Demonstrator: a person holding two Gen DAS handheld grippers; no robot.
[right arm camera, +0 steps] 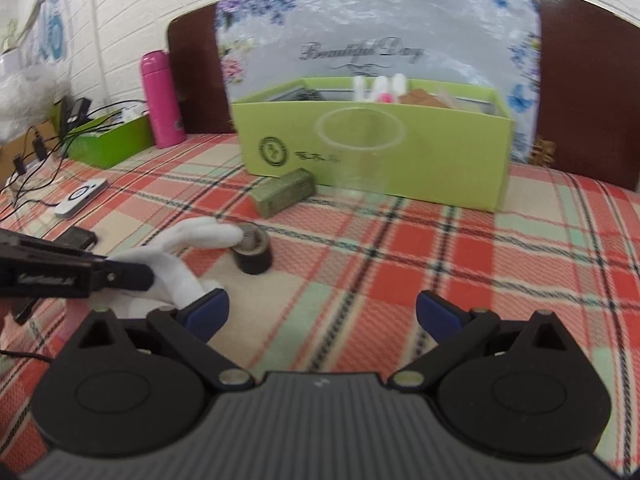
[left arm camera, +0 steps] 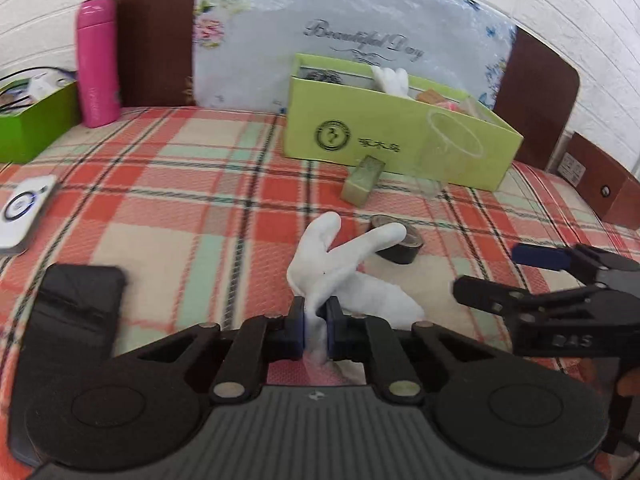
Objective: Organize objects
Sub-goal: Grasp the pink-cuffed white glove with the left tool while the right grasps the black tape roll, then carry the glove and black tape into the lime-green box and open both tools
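My left gripper [left arm camera: 316, 330] is shut on a white glove [left arm camera: 340, 256], whose fingers stick up and forward above the plaid cloth; the glove also shows in the right wrist view [right arm camera: 180, 256]. My right gripper [right arm camera: 322, 314] is open and empty, low over the cloth to the right of the glove. A black tape roll [left arm camera: 398, 242] lies just behind the glove, also in the right wrist view [right arm camera: 252, 250]. A small olive box [left arm camera: 362, 180] and a clear plastic cup [right arm camera: 362, 152] stand in front of the light green box [left arm camera: 340, 120], which holds another white glove [left arm camera: 392, 78].
A pink bottle [left arm camera: 98, 62] and a dark green box [left arm camera: 32, 120] with cables stand at the back left. A white device [left arm camera: 24, 210] and a black object [left arm camera: 80, 304] lie on the left. The headboard [right arm camera: 380, 32] rises behind the box.
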